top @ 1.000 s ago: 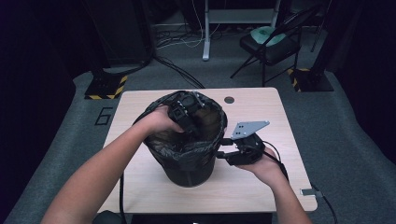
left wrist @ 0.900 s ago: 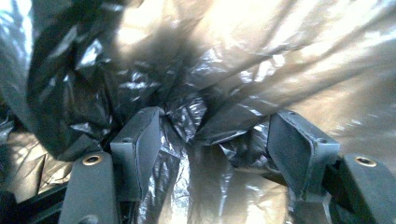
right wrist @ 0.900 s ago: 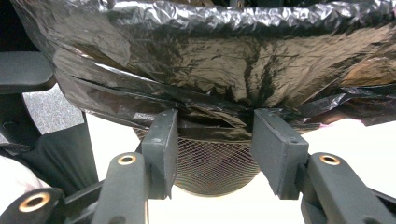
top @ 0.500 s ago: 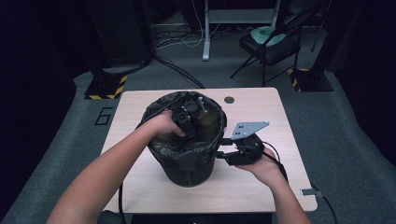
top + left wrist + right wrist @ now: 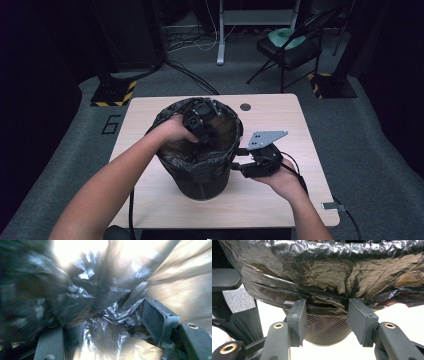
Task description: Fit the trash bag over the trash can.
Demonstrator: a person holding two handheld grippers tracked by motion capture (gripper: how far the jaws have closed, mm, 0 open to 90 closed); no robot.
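Bin [image 5: 202, 182] mid-table, lined with black bag [image 5: 220, 162]. Left gripper [image 5: 107, 322] inside bin, jaws parted (bag crumpled between). Right gripper [image 5: 325, 315] beside bin, jaws spread at bag's overhang.

Beyond the pale wooden worktop [image 5: 280, 120], which has a round dark hole [image 5: 245, 107] near its far edge, a folding chair [image 5: 290, 50] with a green cushion [image 5: 281, 36] stands on the grey carpet [image 5: 370, 125]. A white desk leg [image 5: 220, 35] rises behind, with cables [image 5: 185, 42] tangled beside it. Two black stand bases with yellow-black hazard tape sit at far left [image 5: 113, 93] and far right [image 5: 334, 86], and a "6" [image 5: 111, 123] marks the floor by the worktop's left edge.
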